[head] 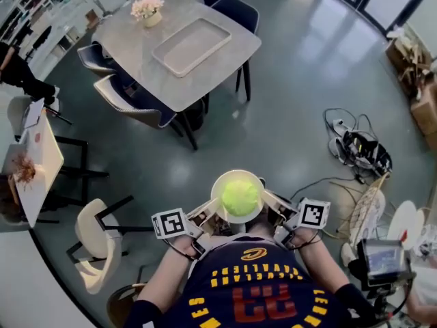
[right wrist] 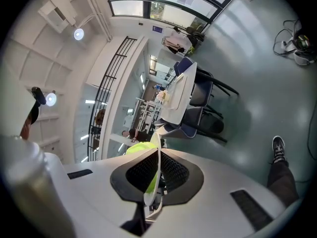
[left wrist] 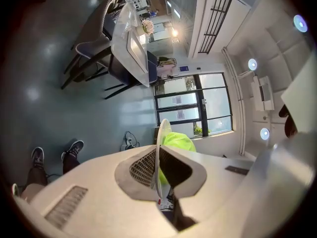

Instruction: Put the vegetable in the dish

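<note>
Thin round dish (head: 220, 182) cradling green vegetable (head: 240, 197), pinched by left tool (left wrist: 158, 168) and right tool (right wrist: 152, 176).

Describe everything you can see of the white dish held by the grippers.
The dish is round, white and shallow, smooth-looking. It is held roughly level above the floor. The left gripper and right gripper each clamp its thin rim on opposite sides. A yellow-green vegetable sits in it, covering most of its inside.

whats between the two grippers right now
The white dish holding the green vegetable, its rim pinched on opposite sides by the left gripper and right gripper. The head view shows it best.
</note>
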